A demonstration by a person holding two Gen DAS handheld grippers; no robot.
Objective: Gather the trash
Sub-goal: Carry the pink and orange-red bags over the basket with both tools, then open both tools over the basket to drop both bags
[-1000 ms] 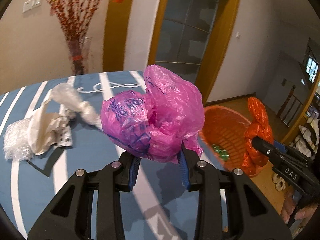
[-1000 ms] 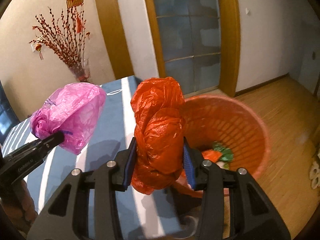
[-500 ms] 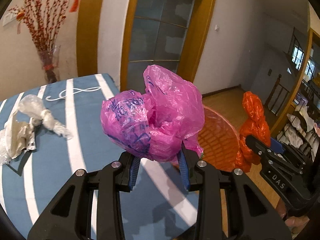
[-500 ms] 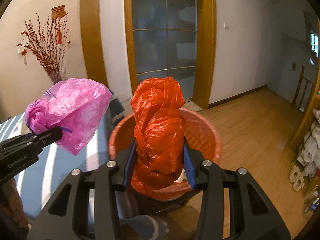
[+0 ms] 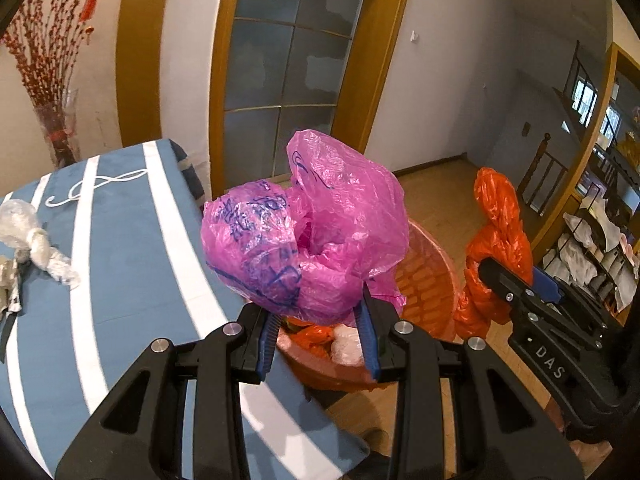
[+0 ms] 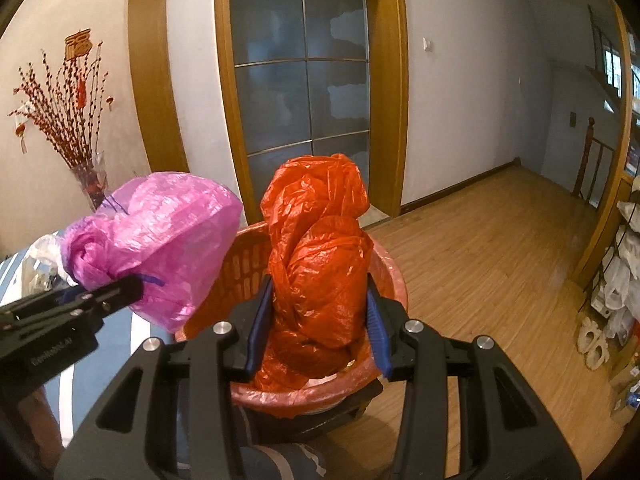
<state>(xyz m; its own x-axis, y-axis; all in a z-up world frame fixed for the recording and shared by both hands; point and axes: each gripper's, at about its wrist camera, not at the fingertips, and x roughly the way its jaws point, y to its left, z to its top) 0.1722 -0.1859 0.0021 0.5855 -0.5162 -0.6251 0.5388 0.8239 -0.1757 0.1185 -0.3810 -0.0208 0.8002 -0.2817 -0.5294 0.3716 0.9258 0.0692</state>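
Observation:
My left gripper (image 5: 318, 336) is shut on a crumpled pink plastic bag (image 5: 304, 232), which hangs over the near rim of the orange waste basket (image 5: 428, 276). My right gripper (image 6: 318, 326) is shut on a twisted orange plastic bag (image 6: 320, 264), held right above the same orange waste basket (image 6: 244, 256). In the left wrist view the orange plastic bag (image 5: 498, 236) and the right gripper (image 5: 520, 284) stand to the right of the basket. From the right wrist camera, the pink plastic bag (image 6: 160, 248) and the left gripper (image 6: 108, 292) appear at the left. Some orange and white trash lies inside the basket.
A blue cloth with white stripes (image 5: 120, 248) covers the table at the left; clear and white plastic scraps (image 5: 28, 232) lie on it. A vase of red twigs (image 6: 88, 176) stands by the wall. Wooden floor (image 6: 500, 248) spreads right, with a cluttered rack (image 6: 628, 272) at the edge.
Both grippers have carried their bags rightward off the table; the basket, at the right edge a second ago, now sits directly beneath both bags. Both grips are unchanged.

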